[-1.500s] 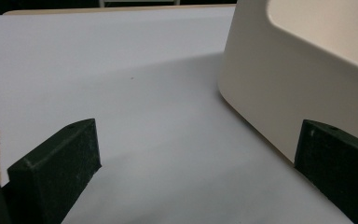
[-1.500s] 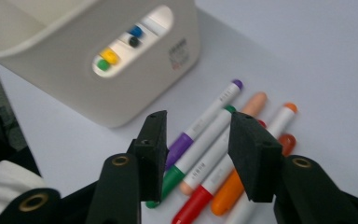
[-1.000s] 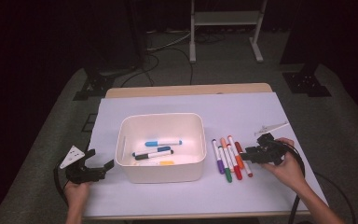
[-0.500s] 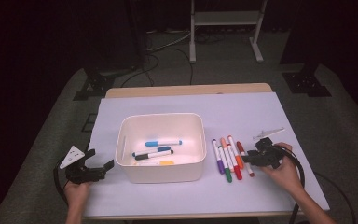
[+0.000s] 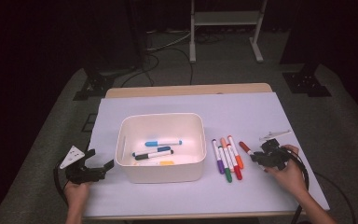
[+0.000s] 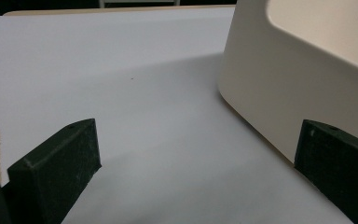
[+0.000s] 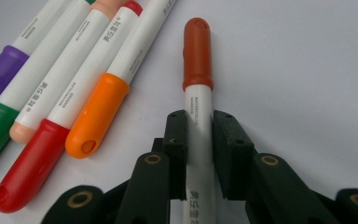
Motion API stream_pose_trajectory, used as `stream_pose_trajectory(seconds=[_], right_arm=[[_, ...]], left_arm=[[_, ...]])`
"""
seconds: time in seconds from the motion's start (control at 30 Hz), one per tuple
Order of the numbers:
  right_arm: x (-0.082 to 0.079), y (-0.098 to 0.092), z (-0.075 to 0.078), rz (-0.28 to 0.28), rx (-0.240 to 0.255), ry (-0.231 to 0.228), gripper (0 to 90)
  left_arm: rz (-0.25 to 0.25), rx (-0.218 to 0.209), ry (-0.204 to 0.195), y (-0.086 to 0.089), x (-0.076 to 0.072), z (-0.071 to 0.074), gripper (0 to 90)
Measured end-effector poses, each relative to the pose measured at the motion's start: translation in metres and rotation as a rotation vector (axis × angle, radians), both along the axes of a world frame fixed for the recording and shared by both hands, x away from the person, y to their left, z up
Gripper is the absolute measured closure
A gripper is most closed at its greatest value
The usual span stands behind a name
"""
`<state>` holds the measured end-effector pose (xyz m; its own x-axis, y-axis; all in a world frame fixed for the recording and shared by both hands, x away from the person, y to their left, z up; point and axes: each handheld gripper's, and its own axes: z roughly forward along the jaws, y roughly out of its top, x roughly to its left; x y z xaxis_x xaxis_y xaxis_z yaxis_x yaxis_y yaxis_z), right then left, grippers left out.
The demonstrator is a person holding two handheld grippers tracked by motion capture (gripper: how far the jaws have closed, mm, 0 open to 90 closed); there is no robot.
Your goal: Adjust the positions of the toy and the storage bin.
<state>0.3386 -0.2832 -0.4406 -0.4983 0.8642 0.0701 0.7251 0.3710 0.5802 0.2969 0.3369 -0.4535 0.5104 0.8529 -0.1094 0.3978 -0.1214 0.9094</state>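
Note:
My right gripper [image 7: 199, 133] is shut on the white barrel of a dark-red-capped marker [image 7: 198, 70] that lies on the white table; its jaws have just closed on it. In the high view that marker [image 5: 245, 148] lies right of a row of several markers [image 5: 227, 158], with the right gripper [image 5: 261, 157] at its near end. My left gripper [image 5: 100, 165] stands open and holds nothing, just left of the cream bin [image 5: 161, 175]. Between its jaws [image 6: 196, 158] is bare table, and the bin wall [image 6: 279, 93] is close to the right jaw.
The bin holds a blue marker [image 5: 163, 143], a black marker [image 5: 154, 154] and an orange one [image 5: 162, 163]. The purple, green, peach, red and orange markers [image 7: 51, 98] lie side by side left of the held one. The table edge [image 5: 205, 216] is near both hands.
The right gripper has sunk a little onto the dark red marker and its jaws have gone from open to shut on the barrel. The left gripper has not moved.

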Motion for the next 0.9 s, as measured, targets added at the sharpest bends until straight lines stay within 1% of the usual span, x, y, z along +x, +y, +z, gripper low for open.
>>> stream_pose_trajectory(seconds=[0.1,0.17,0.23,0.27,0.33,0.4,0.43,0.53,0.73,0.87,0.9], right_arm=[[0.000,-0.001,0.001,-0.010,0.006,0.008,75.7],[0.000,-0.004,0.003,-0.010,0.044,0.023,75.8],[-0.002,-0.006,0.009,-0.007,0.078,0.025,75.7],[-0.003,-0.006,0.013,-0.007,0.104,0.026,75.8],[-0.006,-0.005,0.022,0.005,0.117,0.023,75.8],[-0.008,-0.002,0.031,0.030,0.145,0.018,75.8],[-0.010,0.000,0.036,0.042,0.147,0.013,75.8],[-0.014,0.008,0.051,0.074,0.175,0.004,75.8],[-0.020,0.030,0.087,0.166,0.212,-0.018,75.8],[-0.021,0.046,0.108,0.222,0.228,-0.022,75.8],[-0.021,0.049,0.112,0.233,0.225,-0.025,75.8]], left_arm=[[0.000,-0.001,0.001,0.000,0.000,0.000,0.0],[-0.001,-0.001,0.001,0.000,0.000,0.000,0.0],[-0.001,-0.001,0.002,0.000,0.000,0.000,0.0],[-0.001,0.000,0.003,0.000,0.000,0.000,0.0],[-0.001,-0.001,0.004,0.000,0.000,0.000,0.0],[-0.002,0.001,0.002,0.000,0.000,0.000,0.0],[-0.001,0.001,0.002,0.000,0.000,0.000,0.0],[-0.001,0.001,0.002,0.000,0.000,0.000,0.0],[-0.001,-0.001,0.004,0.000,0.000,0.000,0.0],[-0.002,-0.001,0.004,0.000,0.001,0.000,0.0],[-0.002,0.000,0.003,0.000,0.000,0.000,0.0]])
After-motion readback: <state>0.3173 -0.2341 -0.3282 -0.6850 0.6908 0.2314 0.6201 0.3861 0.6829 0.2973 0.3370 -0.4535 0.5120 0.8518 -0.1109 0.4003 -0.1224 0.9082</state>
